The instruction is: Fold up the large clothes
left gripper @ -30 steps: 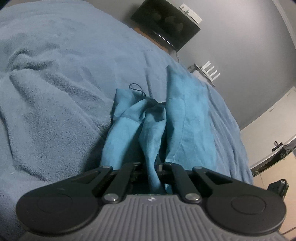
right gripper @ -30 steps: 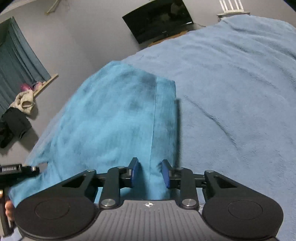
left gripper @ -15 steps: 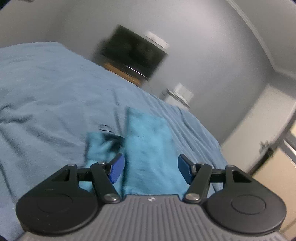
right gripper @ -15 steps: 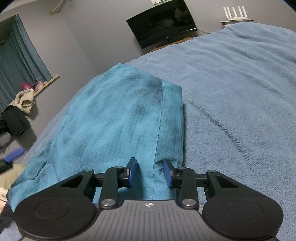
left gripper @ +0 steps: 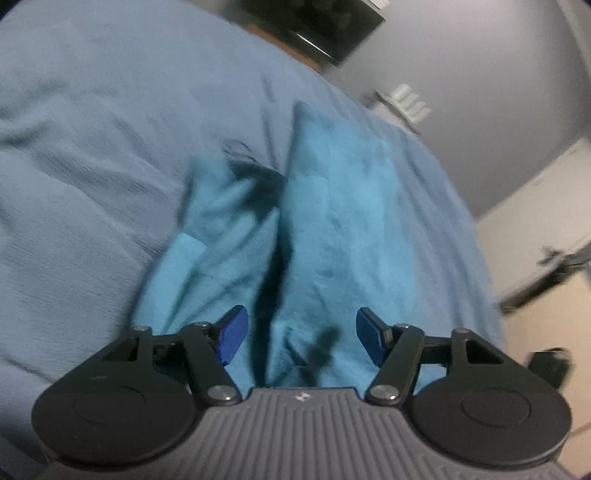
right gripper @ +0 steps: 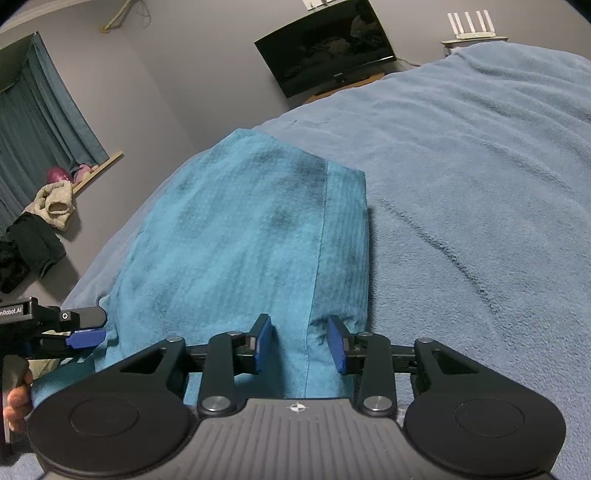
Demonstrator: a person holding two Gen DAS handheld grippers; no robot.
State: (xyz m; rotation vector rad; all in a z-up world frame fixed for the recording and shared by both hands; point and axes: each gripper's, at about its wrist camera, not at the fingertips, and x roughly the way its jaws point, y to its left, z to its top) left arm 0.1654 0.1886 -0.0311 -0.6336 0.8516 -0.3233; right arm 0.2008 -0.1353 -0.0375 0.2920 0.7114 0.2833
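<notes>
The left tool (left gripper: pixel 298 338) now hangs with its blue pads spread wide and nothing between them; a second ago it was clamped on a bunched fold of the teal garment (left gripper: pixel 332 229). That fold has dropped back onto the bed (left gripper: pixel 92 129), leaving a dark crease down the cloth. The left view is blurred. The right tool (right gripper: pixel 300 345) keeps its pads partly apart, straddling the garment's ribbed hem (right gripper: pixel 343 236) without pinching it, much as before. The garment lies along the bed's left edge, hem flat on the blue blanket. Beyond the bed's far edge stand a dark monitor (right gripper: pixel 325 66) and a white router (right gripper: pixel 469 26); piled clothes (right gripper: pixel 37 221) sit by the curtain (right gripper: pixel 40 133).
</notes>
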